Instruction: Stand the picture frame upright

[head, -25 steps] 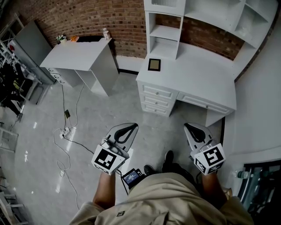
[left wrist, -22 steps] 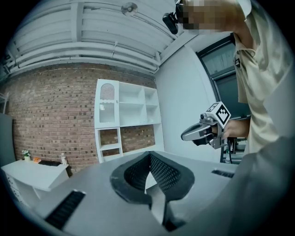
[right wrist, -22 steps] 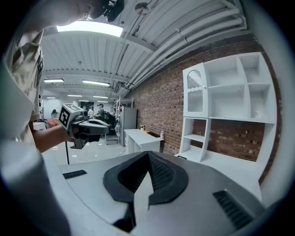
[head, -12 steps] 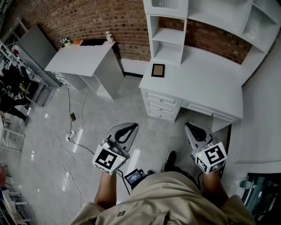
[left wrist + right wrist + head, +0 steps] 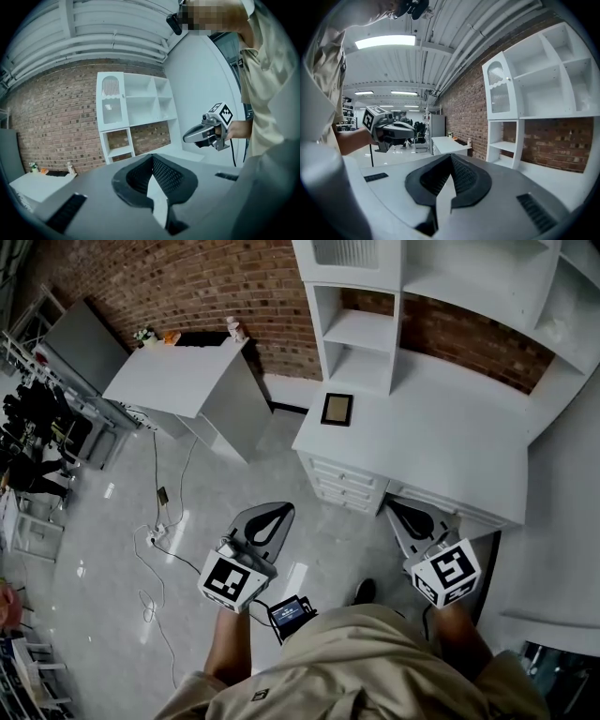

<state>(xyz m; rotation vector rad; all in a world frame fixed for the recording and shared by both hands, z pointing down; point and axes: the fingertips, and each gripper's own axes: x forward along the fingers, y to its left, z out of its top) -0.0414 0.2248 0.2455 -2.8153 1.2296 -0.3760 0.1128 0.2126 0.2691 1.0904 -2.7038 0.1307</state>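
The white desk [image 5: 441,442] carries the picture frame [image 5: 337,410], lying flat near its left end.

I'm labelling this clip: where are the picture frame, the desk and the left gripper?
picture frame [image 5: 337,410]: head view, middle of its picture.
desk [image 5: 450,442]: head view, bare top.
left gripper [image 5: 285,511]: head view, tips of its jaws.

I list the picture frame [image 5: 337,409]: contents too small to tell. Also small items [image 5: 235,329] on the side table [image 5: 178,376]: unidentifiable. Last, shelf unit [image 5: 367,329]: top cut off.
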